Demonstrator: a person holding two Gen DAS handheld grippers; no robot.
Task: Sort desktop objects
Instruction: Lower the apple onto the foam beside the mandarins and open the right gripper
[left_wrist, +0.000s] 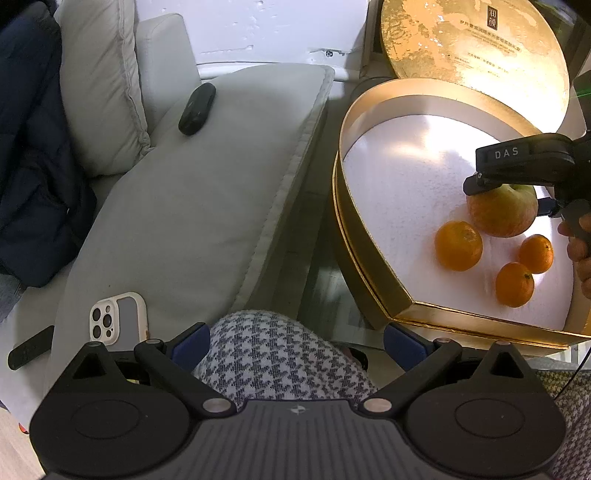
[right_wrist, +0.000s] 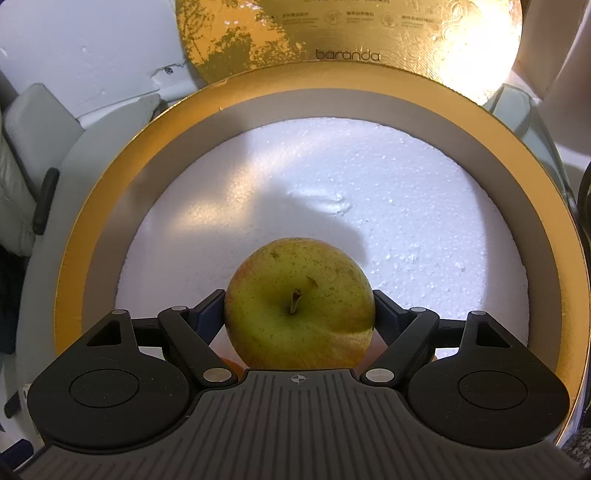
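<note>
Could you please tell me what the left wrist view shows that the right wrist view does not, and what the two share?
Only the left wrist view shows three oranges lying whole in the box, a phone and a dark remote on the grey sofa cushion, a houndstooth-clad knee, and the open left tongs. Only the right wrist view shows the apple's stem and the blue pads pressed on its sides. Both show the apple in the right tongs, the gold box with its white foam floor, and the gold lid behind.
</note>
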